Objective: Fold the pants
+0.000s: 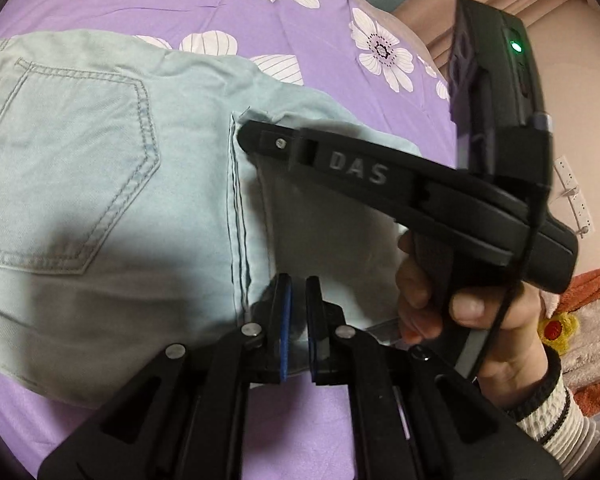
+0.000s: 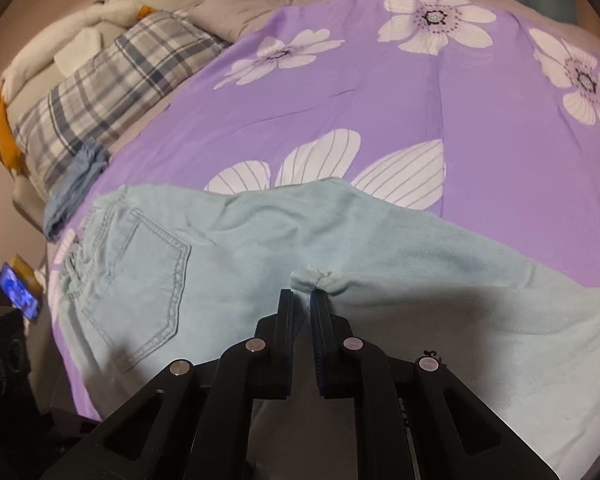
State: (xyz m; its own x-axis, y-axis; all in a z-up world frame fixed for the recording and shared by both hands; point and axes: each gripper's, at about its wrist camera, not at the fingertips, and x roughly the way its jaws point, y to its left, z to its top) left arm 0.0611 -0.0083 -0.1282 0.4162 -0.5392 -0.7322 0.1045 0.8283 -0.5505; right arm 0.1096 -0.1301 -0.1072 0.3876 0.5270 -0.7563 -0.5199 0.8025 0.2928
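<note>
Both grippers, left gripper (image 1: 296, 280) and right gripper (image 2: 302, 294), are pinching the pale pants (image 1: 100, 184) with jaws nearly closed on cloth. They should be lifting evenly, keeping the hem (image 1: 236, 200) straight while carrying the fold.

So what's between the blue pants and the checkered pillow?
In the right wrist view, darker folded jeans lie between the pants and the pillow.

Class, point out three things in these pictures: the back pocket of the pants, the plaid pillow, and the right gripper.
back pocket (image 1: 72, 168): left wrist view, pocket's middle.
plaid pillow (image 2: 112, 96): right wrist view, its top face.
right gripper (image 2: 301, 300): right wrist view, between its fingertips.
</note>
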